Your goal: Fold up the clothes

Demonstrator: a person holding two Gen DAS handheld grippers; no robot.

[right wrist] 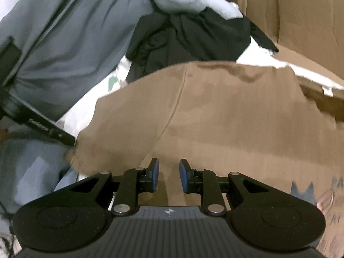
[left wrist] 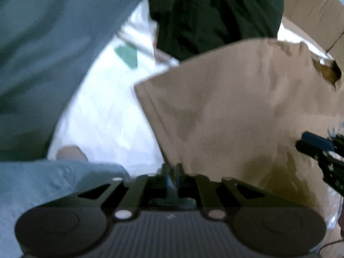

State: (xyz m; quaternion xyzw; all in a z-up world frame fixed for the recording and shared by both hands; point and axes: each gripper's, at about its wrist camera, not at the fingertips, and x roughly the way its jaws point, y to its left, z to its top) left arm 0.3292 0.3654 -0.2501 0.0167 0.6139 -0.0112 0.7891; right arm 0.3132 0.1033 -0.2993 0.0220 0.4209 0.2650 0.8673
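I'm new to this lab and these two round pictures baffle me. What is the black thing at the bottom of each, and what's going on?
Each picture comes from a camera mounted on a hand-held two-finger gripper, looking along its fingers. The left gripper has its fingers nearly together at the near edge of a tan cloth garment; whether it grips is hidden. The right gripper hovers open over that garment, holding nothing. Around lie a grey-blue garment, a black garment, a white sheet and a cardboard box.

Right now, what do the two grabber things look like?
Both are black. The right gripper has two short fingers with blue pads on jointed black links, silver pivot pins and two round discs on a ribbed body. The left gripper has the same build, seen blurrier.
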